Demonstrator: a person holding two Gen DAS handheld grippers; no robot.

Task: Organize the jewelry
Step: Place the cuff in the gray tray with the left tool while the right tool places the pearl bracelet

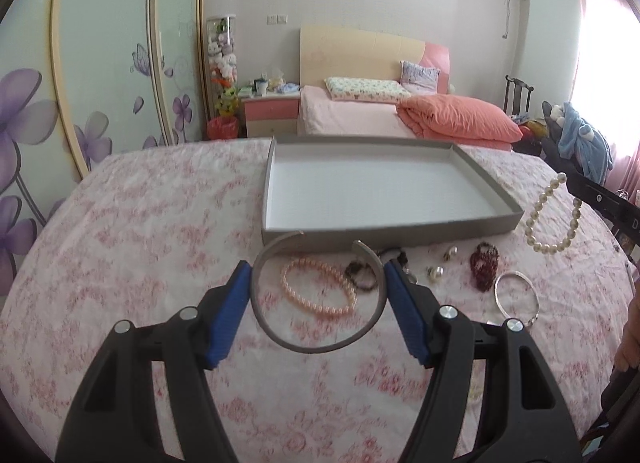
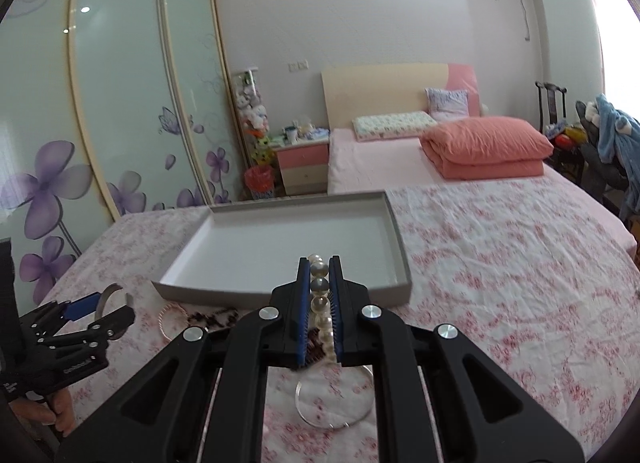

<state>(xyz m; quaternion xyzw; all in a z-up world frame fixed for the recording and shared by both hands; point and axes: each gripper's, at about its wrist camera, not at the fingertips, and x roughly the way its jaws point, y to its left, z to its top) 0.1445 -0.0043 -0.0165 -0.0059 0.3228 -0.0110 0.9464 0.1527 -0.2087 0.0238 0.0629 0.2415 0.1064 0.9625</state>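
Note:
My left gripper (image 1: 318, 275) is shut on a grey open cuff bangle (image 1: 304, 345), held above the floral bedspread just in front of the empty grey tray (image 1: 384, 229). My right gripper (image 2: 319, 263) is shut on a white pearl necklace (image 2: 320, 287), lifted near the tray's front edge (image 2: 280, 291); in the left wrist view the necklace (image 1: 554, 219) hangs from it at the right. On the cloth lie a pink pearl bracelet (image 1: 318, 291), a dark bead bracelet (image 1: 360, 277), a red bead bracelet (image 1: 484, 265), pearl earrings (image 1: 436, 271) and a silver bangle (image 1: 518, 295).
The jewelry lies on a pink floral bedspread (image 1: 140, 243). Behind are a bed with an orange quilt (image 1: 460, 119), a nightstand (image 1: 272, 111), wardrobe doors at the left and a chair with clothes (image 1: 580, 139) at the right.

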